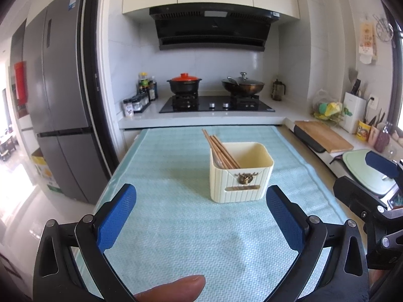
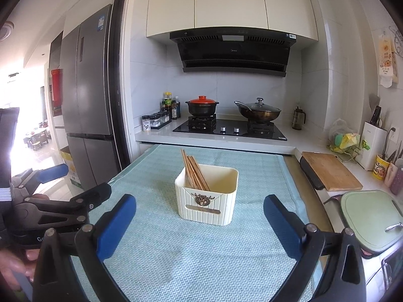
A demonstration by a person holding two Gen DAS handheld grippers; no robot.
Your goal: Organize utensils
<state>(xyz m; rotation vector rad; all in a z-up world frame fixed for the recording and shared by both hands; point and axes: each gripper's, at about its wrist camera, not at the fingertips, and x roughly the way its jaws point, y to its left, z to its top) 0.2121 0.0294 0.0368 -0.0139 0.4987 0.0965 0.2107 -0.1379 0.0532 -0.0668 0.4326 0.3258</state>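
A cream ribbed utensil holder (image 1: 241,173) stands on a light green mat (image 1: 176,226). Several wooden chopsticks (image 1: 218,148) lean in its left side, with a pale spoon beside them. My left gripper (image 1: 200,201) is open and empty, a little short of the holder. In the right wrist view the holder (image 2: 207,197) with its chopsticks (image 2: 194,170) stands on the mat (image 2: 189,251), and my right gripper (image 2: 200,209) is open and empty, just short of it. Each gripper shows at the edge of the other's view.
Behind the mat is a counter with a gas hob (image 1: 216,103), a black pot with a red lid (image 1: 185,83) and a lidded wok (image 1: 243,84). A wooden cutting board (image 1: 323,136) and a green board (image 1: 365,171) lie right. A fridge (image 1: 60,95) stands left.
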